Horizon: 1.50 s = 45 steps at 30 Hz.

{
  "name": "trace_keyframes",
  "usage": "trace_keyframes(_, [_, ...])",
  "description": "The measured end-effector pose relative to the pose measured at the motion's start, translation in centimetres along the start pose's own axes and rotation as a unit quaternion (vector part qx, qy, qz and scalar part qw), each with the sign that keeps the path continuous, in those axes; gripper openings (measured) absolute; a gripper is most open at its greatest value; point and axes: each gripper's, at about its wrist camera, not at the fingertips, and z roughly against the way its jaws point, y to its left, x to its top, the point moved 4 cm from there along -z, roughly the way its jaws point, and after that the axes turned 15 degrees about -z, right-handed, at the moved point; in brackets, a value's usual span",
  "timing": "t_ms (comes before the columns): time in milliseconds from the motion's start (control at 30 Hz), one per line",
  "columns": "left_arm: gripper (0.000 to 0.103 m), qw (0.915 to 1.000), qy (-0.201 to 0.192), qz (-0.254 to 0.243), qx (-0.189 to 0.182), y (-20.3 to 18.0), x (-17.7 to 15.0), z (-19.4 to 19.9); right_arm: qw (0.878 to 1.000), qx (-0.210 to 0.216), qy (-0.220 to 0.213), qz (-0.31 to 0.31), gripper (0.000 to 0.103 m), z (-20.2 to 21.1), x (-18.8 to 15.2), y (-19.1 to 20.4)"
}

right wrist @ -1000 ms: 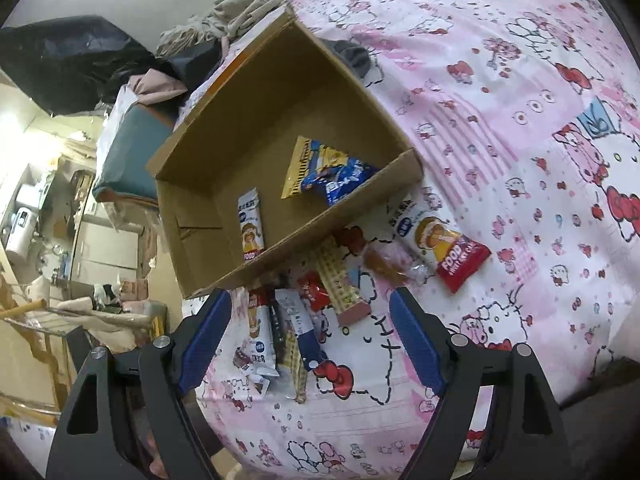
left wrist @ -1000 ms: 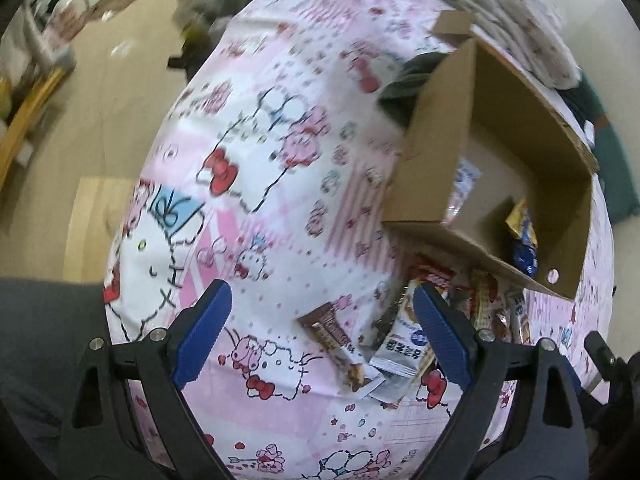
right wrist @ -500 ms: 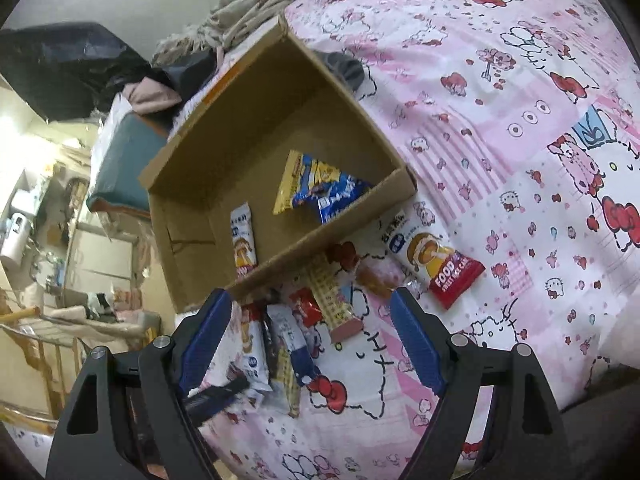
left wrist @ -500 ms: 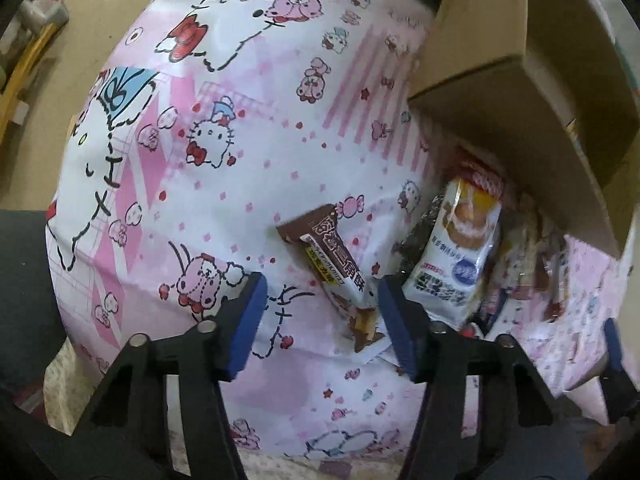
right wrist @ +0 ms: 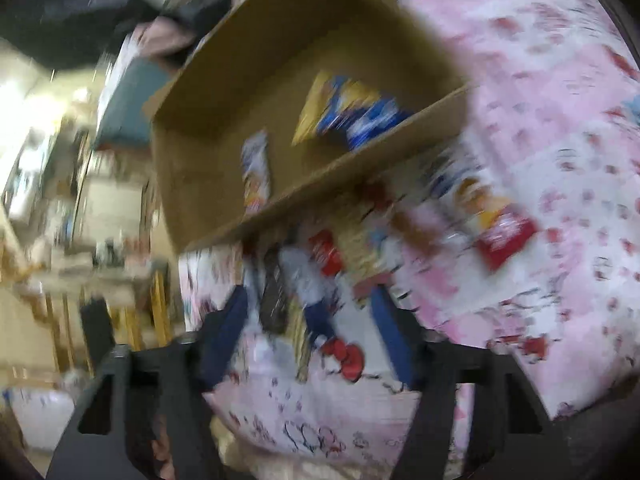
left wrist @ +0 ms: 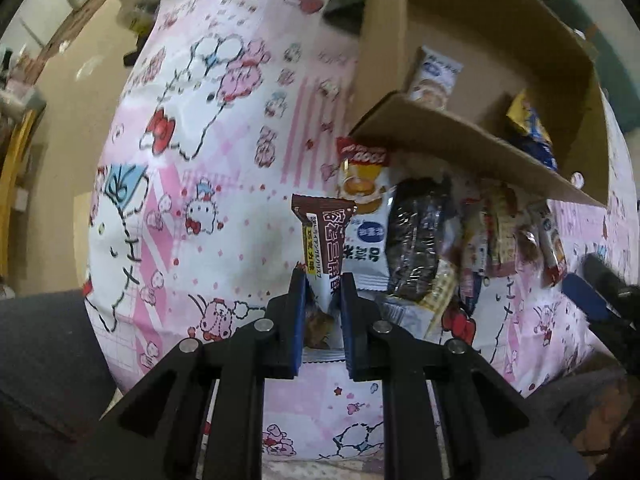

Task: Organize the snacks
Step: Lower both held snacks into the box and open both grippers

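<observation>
My left gripper [left wrist: 322, 280] is shut on a brown chocolate bar wrapper [left wrist: 324, 236], which stands up between the blue pads above the pink cartoon-print cloth [left wrist: 208, 184]. Several loose snacks [left wrist: 448, 240] lie in a row in front of an open cardboard box [left wrist: 472, 140]. The box holds a white packet [left wrist: 434, 76] and a yellow-blue bag [left wrist: 532, 132]. In the blurred right wrist view, my right gripper [right wrist: 316, 312] is open over the loose snacks [right wrist: 328, 264], with the box [right wrist: 352, 168] just beyond.
A red-and-white snack pouch [right wrist: 500, 232] lies apart on the cloth to the right. Dark clothes [left wrist: 348, 0] sit behind the box. Floor and furniture [left wrist: 60, 92] lie left of the covered surface. The right gripper's finger [left wrist: 592, 300] shows at the left view's right edge.
My left gripper closed on the chocolate bar and lifted it upright. My right gripper dropped closer to the snack row and narrowed; its view is now motion-blurred.
</observation>
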Motion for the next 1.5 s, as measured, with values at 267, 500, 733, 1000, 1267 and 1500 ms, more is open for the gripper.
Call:
trace_keyframes(267, [0.013,0.9993,-0.004,-0.037,0.006,-0.8,0.5,0.2,0.991,-0.078,0.036,0.106,0.042,-5.2,-1.7,2.7])
trace_keyframes(500, [0.013,0.9985,-0.005,-0.054,0.006,-1.2,0.5,-0.3,0.985,-0.116,0.056,0.114,0.018,-7.9,-2.1,1.9])
trace_keyframes(733, [0.013,0.9987,-0.012,-0.049,0.001,-1.1,0.5,0.0,0.991,-0.074,0.044,0.105,0.017,-4.8,-2.7,1.8])
trace_keyframes(1000, [0.013,0.9972,-0.053,-0.048,-0.021,-0.9,0.6,1.6,0.994,-0.057,0.035,0.091,0.018,-3.1,-3.2,1.7])
trace_keyframes(1267, [0.013,0.9943,-0.099,-0.031,-0.027,0.3,1.1,4.6,0.995,-0.02,0.028,0.094,0.017,-1.0,-3.8,2.3])
trace_keyframes(1500, [0.013,0.9873,-0.145,-0.058,-0.029,0.3,4.0,8.9,0.995,0.025,-0.025,0.097,0.018,3.3,-2.1,3.8])
